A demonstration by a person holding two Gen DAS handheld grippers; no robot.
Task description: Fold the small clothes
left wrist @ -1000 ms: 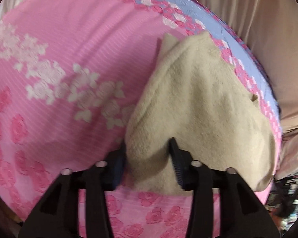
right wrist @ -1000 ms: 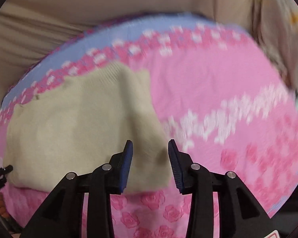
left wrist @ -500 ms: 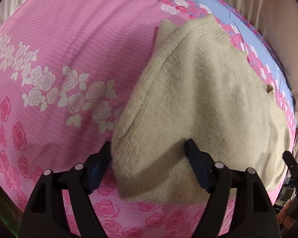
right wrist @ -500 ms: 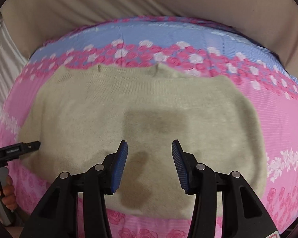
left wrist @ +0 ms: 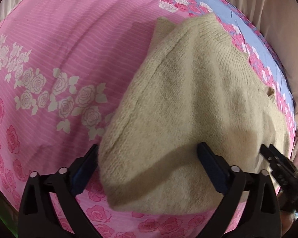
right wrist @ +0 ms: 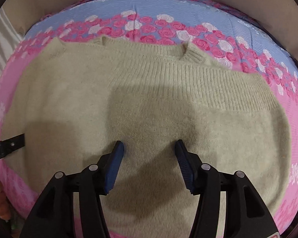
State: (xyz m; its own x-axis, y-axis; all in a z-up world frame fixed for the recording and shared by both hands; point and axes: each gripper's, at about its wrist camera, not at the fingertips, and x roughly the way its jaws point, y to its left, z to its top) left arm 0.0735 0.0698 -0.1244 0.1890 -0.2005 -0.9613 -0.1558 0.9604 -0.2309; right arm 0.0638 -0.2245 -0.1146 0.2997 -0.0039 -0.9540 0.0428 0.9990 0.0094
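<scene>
beige and fuzzy, the knitted sweater (right wrist: 149, 103) lies flat on the pink rose sheet (left wrist: 59, 45), already folded into a wide block. its long axis goes from left to right in front of the right gripper (right wrist: 149, 150), and the ribbed hem with a small cuff is at the far edge, away from the claw.

the right gripper hangs just over the middle of the near half of the sweater. its jaws stand apart and there is no cloth between them, so it holds nothing. the sweater reaches out about equally to both sides of it, and also continues under it toward the person.

the left gripper (left wrist: 147, 158) is at the left end of the same sweater. its jaws are spread wide and empty: the left finger (left wrist: 85, 168) is beside the corner, over the sheet, and the right finger is over the wool. from this claw the sweater lies ahead and to the right, and its near left corner sits just between the fingers.

i think the next fold must go along the long axis, one end over the other. for this the left gripper is nearer to an end; the right gripper, being at the middle, would first have to go to the right end, or it can press there as the fold line
</scene>
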